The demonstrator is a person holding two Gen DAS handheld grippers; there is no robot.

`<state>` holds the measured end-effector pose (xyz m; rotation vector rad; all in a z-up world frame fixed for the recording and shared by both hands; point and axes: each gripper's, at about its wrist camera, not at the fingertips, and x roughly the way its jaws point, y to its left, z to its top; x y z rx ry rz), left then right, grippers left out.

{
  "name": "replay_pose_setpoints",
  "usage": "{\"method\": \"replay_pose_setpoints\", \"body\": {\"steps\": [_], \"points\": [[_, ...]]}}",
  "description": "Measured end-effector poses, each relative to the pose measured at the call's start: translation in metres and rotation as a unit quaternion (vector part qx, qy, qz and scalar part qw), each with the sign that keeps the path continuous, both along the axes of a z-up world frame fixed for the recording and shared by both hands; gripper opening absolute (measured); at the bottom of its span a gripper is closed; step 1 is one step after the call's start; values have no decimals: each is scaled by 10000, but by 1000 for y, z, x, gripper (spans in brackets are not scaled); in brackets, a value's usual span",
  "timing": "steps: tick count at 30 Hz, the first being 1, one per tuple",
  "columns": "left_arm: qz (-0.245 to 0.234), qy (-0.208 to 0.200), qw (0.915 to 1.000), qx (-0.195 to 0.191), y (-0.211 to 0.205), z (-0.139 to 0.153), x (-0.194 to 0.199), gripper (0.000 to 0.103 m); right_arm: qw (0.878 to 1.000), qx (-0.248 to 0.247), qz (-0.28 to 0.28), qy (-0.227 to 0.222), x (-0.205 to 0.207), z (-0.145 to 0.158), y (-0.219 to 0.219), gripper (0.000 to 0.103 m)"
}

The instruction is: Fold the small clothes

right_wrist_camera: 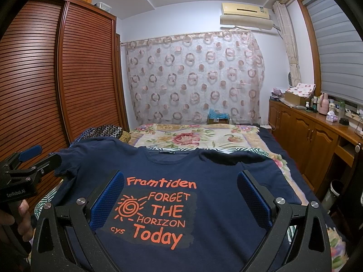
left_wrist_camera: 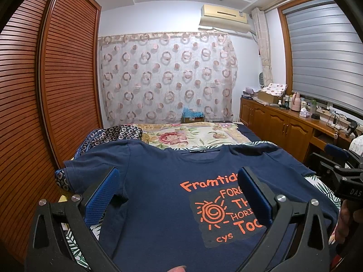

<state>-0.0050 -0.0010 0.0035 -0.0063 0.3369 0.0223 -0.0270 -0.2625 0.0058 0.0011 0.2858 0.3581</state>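
A navy T-shirt with orange print lies spread flat, front up, on the bed, collar away from me; it also shows in the right wrist view. My left gripper is open and empty, hovering above the shirt's lower left part, its blue pads wide apart. My right gripper is open and empty above the printed chest. The left sleeve and right sleeve lie spread out. The right gripper shows at the edge of the left wrist view, the left one in the right wrist view.
The bed carries a floral blanket and a patterned pillow. A slatted wooden wardrobe stands close on the left. A wooden cabinet with bottles runs along the right wall. A waste bin stands by the bed.
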Motion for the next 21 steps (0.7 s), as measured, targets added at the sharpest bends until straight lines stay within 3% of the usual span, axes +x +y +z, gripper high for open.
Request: {"method": "replay_pose_setpoints", "body": {"steps": [21], "points": [[1,-12,10000,19,-1,1,-1,103,10000,3,-12,-7,0,0,0,100]]}}
